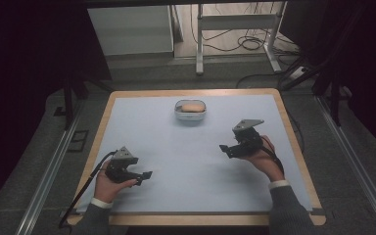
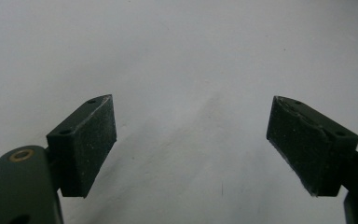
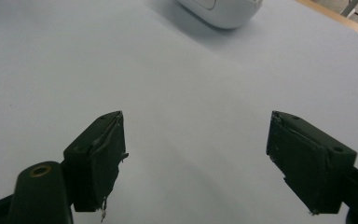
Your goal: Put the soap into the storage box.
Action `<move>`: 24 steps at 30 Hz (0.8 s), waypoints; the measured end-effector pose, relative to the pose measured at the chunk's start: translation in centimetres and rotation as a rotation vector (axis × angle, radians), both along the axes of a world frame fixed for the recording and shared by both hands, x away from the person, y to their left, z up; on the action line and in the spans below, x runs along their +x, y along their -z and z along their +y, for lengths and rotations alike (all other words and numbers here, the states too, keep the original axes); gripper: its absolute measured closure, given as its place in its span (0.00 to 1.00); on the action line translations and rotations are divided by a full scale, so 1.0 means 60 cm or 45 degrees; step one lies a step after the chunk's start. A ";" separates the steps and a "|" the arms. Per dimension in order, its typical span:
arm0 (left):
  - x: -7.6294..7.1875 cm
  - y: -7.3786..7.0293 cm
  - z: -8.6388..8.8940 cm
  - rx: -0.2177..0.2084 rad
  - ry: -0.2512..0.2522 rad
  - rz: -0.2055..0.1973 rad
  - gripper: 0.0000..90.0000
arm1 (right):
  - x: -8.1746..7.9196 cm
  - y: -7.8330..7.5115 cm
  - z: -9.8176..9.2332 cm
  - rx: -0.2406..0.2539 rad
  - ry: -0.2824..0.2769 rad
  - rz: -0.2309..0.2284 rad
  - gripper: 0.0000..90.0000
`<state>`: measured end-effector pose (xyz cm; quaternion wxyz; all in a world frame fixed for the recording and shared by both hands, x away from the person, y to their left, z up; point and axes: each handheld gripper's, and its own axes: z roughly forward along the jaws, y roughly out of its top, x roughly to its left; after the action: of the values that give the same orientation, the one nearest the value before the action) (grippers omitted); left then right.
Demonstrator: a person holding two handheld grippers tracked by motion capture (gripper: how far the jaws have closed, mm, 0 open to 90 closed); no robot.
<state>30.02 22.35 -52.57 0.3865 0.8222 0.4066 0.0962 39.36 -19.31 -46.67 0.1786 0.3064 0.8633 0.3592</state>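
Hand-held gripper (image 1: 225, 149) near bread-filled white bowl (image 1: 190, 112)

The left claw (image 1: 145, 177) is black, with a grey three-cornered plate on top and a black cable trailing from its back. The right claw (image 1: 225, 150) is black too and wears the same kind of grey plate. Seen close, each jaw ends in a flat dark block with a rough, grainy pad (image 2: 95, 140) and small screw holes on its top side. A brass ring sits in the dark green arm piece near one jaw. The right claw's pads (image 3: 107, 156) look worn and frayed at the edges. The person wears grey sleeves (image 1: 288, 210) with white cuffs
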 end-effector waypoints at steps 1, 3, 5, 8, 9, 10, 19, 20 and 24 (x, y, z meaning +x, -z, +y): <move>0.000 0.000 0.000 0.001 -0.002 -0.001 0.18 | -0.008 0.004 -0.007 0.013 0.011 -0.002 0.22; 0.000 -0.001 0.001 0.001 -0.004 -0.002 0.18 | -0.022 0.011 -0.018 0.033 0.031 -0.003 0.22; -0.001 -0.001 0.001 0.006 -0.006 -0.004 0.18 | -0.035 0.019 -0.029 0.042 0.050 -0.005 0.22; -0.001 -0.001 0.000 0.005 -0.006 -0.003 0.18 | -0.056 0.029 -0.046 0.066 0.070 -0.014 0.22; -0.001 -0.001 0.000 0.006 -0.007 -0.003 0.18 | -0.064 0.033 -0.052 0.073 0.080 -0.015 0.22; -0.001 -0.001 0.000 0.007 -0.008 -0.004 0.18 | -0.069 0.035 -0.055 0.076 0.084 -0.020 0.22; -0.004 -0.004 0.001 0.014 -0.014 -0.011 0.18 | -0.085 0.041 -0.067 0.138 0.097 -0.028 0.22; -0.004 -0.004 0.001 0.016 -0.014 -0.011 0.18 | -0.085 0.042 -0.066 0.131 0.095 -0.032 0.22; -0.005 -0.004 0.003 0.017 -0.013 -0.012 0.18 | -0.087 0.046 -0.064 0.123 0.091 -0.033 0.22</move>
<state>29.74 22.52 -52.33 0.3825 0.8222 0.4083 0.1046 34.16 -23.15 -49.44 0.1874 0.3405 0.8311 0.3977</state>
